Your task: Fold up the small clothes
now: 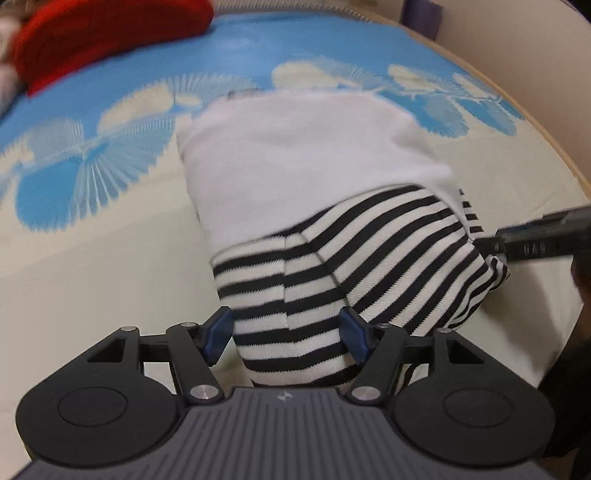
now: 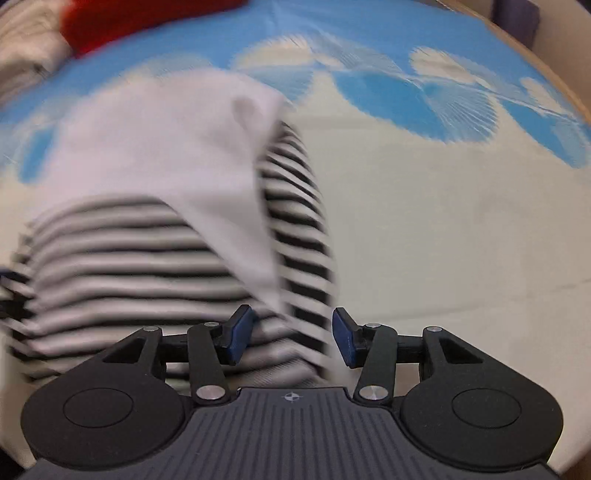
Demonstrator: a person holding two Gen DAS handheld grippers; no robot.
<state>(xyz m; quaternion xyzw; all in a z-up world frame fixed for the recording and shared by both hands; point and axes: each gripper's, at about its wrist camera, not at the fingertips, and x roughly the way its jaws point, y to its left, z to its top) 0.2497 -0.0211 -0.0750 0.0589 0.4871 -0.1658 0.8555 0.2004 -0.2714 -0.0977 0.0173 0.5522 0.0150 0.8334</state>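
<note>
A small garment with a white body [image 1: 303, 147] and black-and-white striped parts [image 1: 369, 258] lies on the blue and cream bed cover [image 1: 92, 229]. My left gripper [image 1: 286, 334] is open, its blue-padded fingers [image 1: 218, 334] on either side of a striped fold at the garment's near end. The right gripper shows at the right edge of the left wrist view [image 1: 535, 240], at the striped edge. In the right wrist view the garment [image 2: 155, 177] is blurred; my right gripper [image 2: 291, 338] is open over its striped near corner [image 2: 295, 258].
A red cloth [image 1: 103, 33] lies at the far left of the bed, also in the right wrist view [image 2: 129, 18], next to pale fabric [image 2: 26, 40]. The bed's edge [image 1: 554, 122] curves along the right, with a beige wall behind.
</note>
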